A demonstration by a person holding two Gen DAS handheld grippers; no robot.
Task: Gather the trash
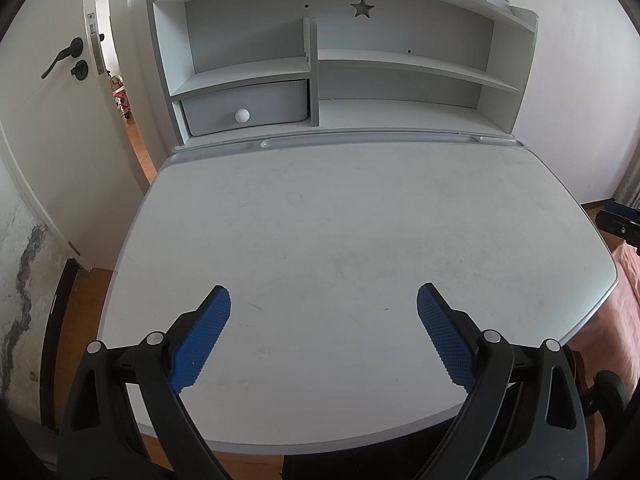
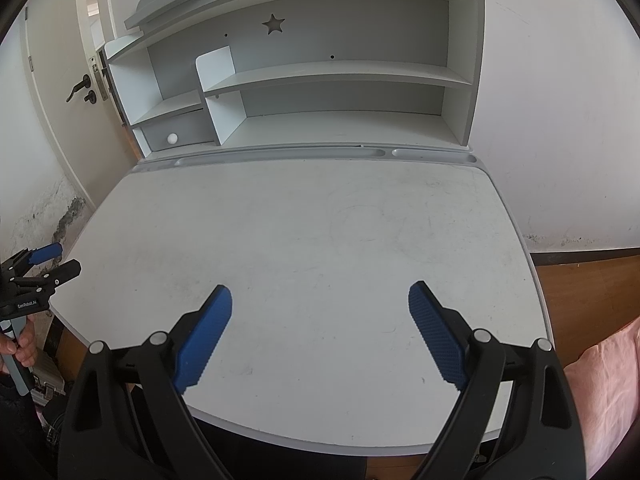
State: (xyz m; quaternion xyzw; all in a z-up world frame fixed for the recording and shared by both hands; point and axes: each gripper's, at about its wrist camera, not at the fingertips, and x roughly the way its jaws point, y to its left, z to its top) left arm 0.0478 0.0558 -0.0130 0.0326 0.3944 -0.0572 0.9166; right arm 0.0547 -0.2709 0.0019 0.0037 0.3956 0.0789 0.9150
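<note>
Left wrist view: hovering over the near edge of the counter [image 1: 340, 220], left gripper [image 1: 323, 312] with its blue pads [image 1: 204, 340] standing wide apart, gripping nothing. Looking across a scuffed white top bearing only faint marks. Behind it, showing a shelf unit [image 1: 340, 60] with a star cut-out [image 1: 362, 8] and a small drawer [image 1: 246, 108] with a round white knob [image 1: 242, 115]; shelves appearing bare. Catching an open door [image 1: 52, 120] with a dark handle at left, stained wall below it, and pink fabric [image 1: 628, 292] at far right. Finding no trash anywhere in this view.

Right wrist view: hanging over the same counter [image 2: 320, 240] from further right, right gripper [image 2: 320, 312] likewise spread open and gripping nothing. Glimpsing the left gripper [image 2: 48, 264] at the left edge, held in a hand [image 2: 20, 346], jaws parted. Showing the pen grooves [image 2: 280, 154] along the back of the top, the same shelf unit [image 2: 300, 80] and pink fabric [image 2: 608, 380] at lower right. Again spotting no wrapper, scrap or bin; whereabouts of the trash not being shown by either camera.

Judging the step: either searching at the outset or finishing with the top already cleared; impossible to say which. Calling next, probably, for turning the cameras toward the floor or surroundings to locate trash and a container before any reach.
</note>
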